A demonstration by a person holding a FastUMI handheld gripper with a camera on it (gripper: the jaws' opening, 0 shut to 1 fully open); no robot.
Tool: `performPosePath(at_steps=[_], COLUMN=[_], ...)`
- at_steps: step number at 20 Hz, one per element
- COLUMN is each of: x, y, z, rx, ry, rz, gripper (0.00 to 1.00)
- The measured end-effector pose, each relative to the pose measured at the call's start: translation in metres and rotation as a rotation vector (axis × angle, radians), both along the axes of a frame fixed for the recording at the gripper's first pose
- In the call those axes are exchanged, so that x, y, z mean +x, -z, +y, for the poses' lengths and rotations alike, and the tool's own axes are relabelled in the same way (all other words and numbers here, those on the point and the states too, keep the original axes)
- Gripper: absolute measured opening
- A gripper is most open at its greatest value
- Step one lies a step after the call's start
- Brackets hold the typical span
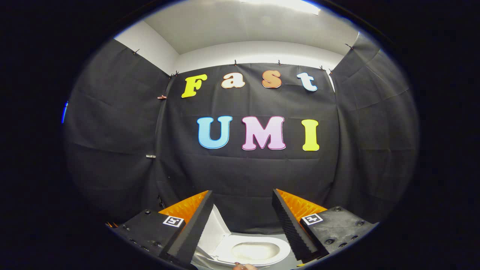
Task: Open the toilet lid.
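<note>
1. The gripper [243, 202] is hanging above the toilet [247, 252], its two fingers [195, 225] spread well apart and gripping nothing; the bowl is sitting low between them.
2. The toilet lid [217, 232] is standing raised at the bowl's left side, just beside the left finger; whether it is touching the finger cannot be told.
3. The seat ring [258, 258] is lying down on the bowl.
4. The booth's wall [243, 176] is rising behind the toilet, beyond the fingers, and wrapping round on both sides.
</note>
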State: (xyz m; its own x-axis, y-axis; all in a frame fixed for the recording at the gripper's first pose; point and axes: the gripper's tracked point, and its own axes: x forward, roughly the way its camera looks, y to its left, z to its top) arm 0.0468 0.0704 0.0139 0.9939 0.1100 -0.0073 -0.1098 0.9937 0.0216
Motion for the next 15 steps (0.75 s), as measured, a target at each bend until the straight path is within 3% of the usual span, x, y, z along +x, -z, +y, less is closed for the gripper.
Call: performPosePath(at_steps=[15], x=[-0.0044], y=[-0.0061], z=[-0.0056], rx=[-0.006], ry=[0.018], rz=[-0.007], gripper=[0.98])
